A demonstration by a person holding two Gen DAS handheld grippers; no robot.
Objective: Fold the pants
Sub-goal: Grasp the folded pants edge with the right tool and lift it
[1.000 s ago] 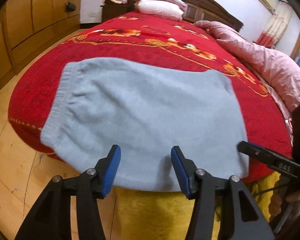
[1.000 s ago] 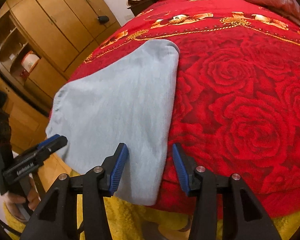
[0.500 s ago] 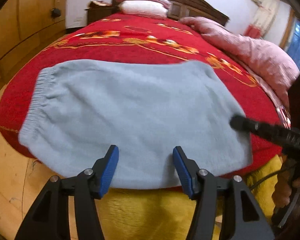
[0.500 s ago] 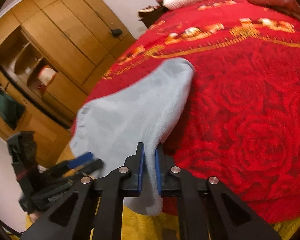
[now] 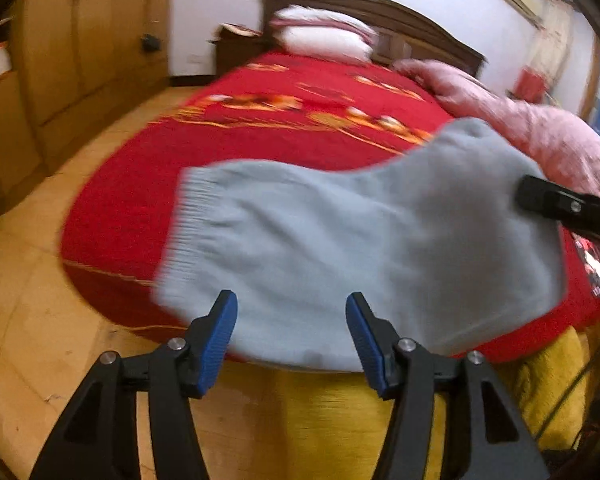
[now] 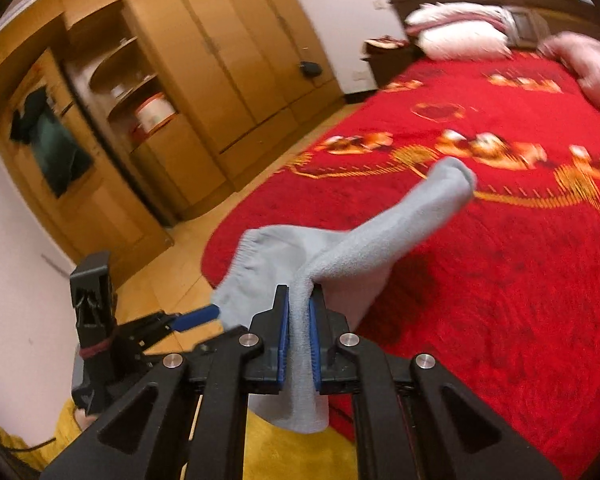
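Pinching pants (image 6: pixel 300 360) in right hand-held gripper (image 6: pixel 299 344).

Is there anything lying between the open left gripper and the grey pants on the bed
Nothing visible does. The left gripper is open, with the near edge of the grey pants showing directly between its fingers and no other object in between. The right gripper is shut on the pants' other end, lifting it off the red bedspread.

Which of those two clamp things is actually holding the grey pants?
The right gripper: its blue pads pinch the grey pants. The left gripper is open, gripping nothing.
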